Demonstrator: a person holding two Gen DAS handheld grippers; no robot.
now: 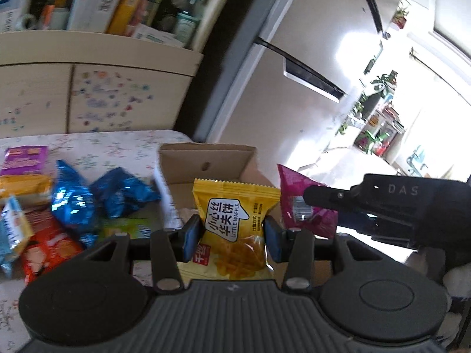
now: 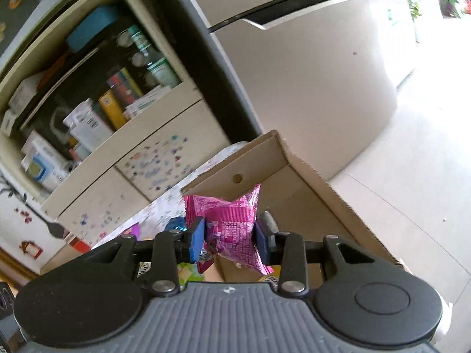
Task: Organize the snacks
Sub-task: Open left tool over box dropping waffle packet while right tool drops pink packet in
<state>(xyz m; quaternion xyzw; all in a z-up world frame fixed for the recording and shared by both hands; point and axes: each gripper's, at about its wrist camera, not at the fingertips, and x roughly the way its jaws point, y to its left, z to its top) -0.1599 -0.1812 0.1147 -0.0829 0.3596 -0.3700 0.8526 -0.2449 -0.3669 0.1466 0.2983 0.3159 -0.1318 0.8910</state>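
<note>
My left gripper is shut on a yellow "Little Waffle" snack packet, held upright in front of an open cardboard box. My right gripper is shut on a pink snack packet, held over the same box. In the left wrist view the right gripper reaches in from the right with the pink packet in its fingers. Loose snacks lie left of the box on the flowered cloth: two blue foil packets, a red packet, a purple packet.
A beige cabinet with a cluttered shelf of boxes and bottles stands behind the table. A large pale fridge is to the right. Tiled floor lies beyond the box. More small packets lie under the right gripper.
</note>
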